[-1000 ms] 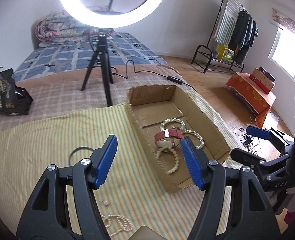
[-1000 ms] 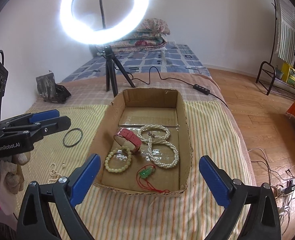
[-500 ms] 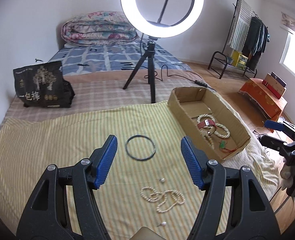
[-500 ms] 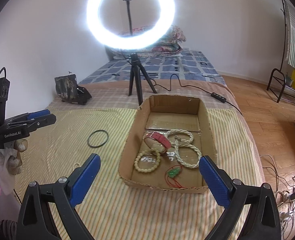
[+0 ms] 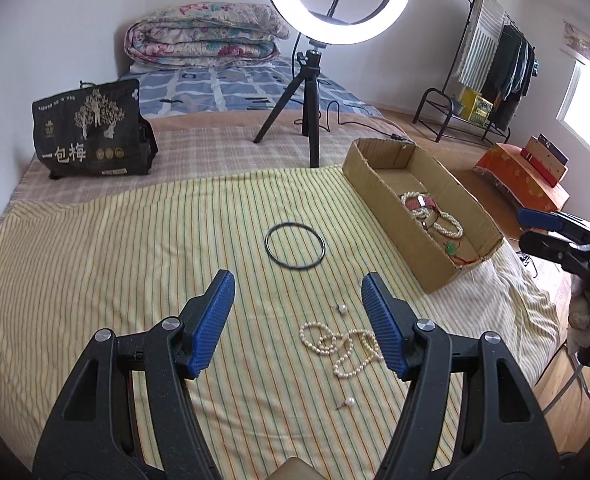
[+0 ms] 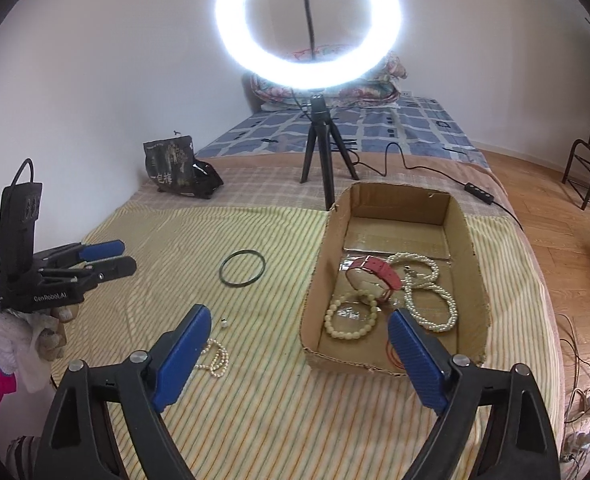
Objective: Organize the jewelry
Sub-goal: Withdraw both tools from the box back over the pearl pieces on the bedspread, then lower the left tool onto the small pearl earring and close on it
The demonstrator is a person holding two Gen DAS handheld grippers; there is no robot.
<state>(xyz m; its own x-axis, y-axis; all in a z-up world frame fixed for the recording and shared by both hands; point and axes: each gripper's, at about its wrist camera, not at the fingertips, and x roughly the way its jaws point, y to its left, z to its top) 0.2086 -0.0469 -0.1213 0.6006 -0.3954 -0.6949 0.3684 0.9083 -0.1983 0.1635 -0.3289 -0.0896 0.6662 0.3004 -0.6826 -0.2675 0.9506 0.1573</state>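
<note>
Both grippers are empty. Left gripper hangs over the striped cloth with its blue pads apart and nothing between them; the pearl necklace lies heaped on the cloth just below and inside its right pad. Right gripper stands wider, though its jaws have just been closing a little, with nothing between them; it points at the near left corner of the cardboard box.

A pearl earring lies just beyond the necklace, a second earring just nearer the camera. Farther out on the cloth lies a black ring, flat and apart from the pearls.

Inside the box, toward its near end, lie a red watch, a pale bead bracelet, two loops of white pearls and a green pendant on a red cord. The far end of the box is bare.

Beyond the cloth stands a lit ring light on a black tripod, with a black printed bag to the left and a folded quilt by the wall.
</note>
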